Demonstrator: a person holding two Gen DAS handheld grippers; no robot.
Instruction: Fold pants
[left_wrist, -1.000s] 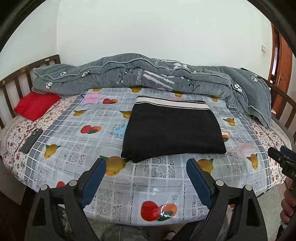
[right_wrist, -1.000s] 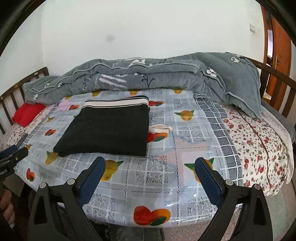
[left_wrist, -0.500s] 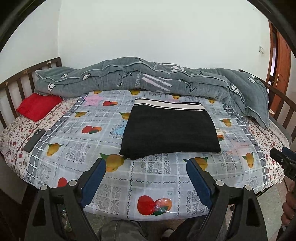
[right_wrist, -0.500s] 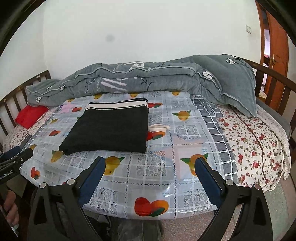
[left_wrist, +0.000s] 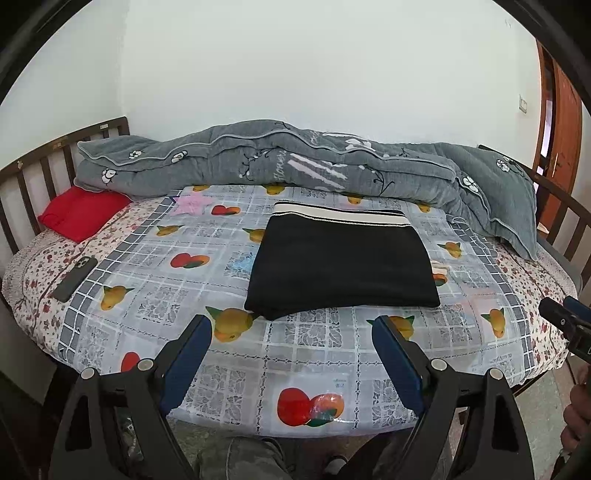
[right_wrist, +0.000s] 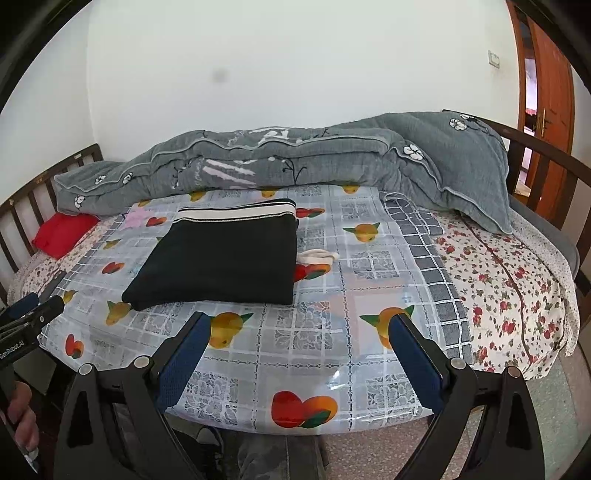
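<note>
Black pants (left_wrist: 343, 266) lie folded in a flat rectangle on the fruit-print cloth (left_wrist: 147, 280) of the bed, their white-striped waistband at the far edge. They also show in the right wrist view (right_wrist: 221, 258). A white drawstring end (right_wrist: 317, 255) sticks out at their right side. My left gripper (left_wrist: 291, 328) is open and empty, held in front of the bed's near edge, short of the pants. My right gripper (right_wrist: 299, 326) is open and empty, in front of the bed and right of the pants.
A rolled grey quilt (left_wrist: 295, 166) lies along the back of the bed. A red pillow (left_wrist: 81, 212) and a dark phone (left_wrist: 74, 278) lie at the left. Wooden rails (right_wrist: 535, 155) border the bed. A brown door (right_wrist: 550, 92) stands at the right.
Both grippers have drawn back from the bed and risen a little, so the bed looks smaller and lower. The pants have not moved. Both grippers stay open.
</note>
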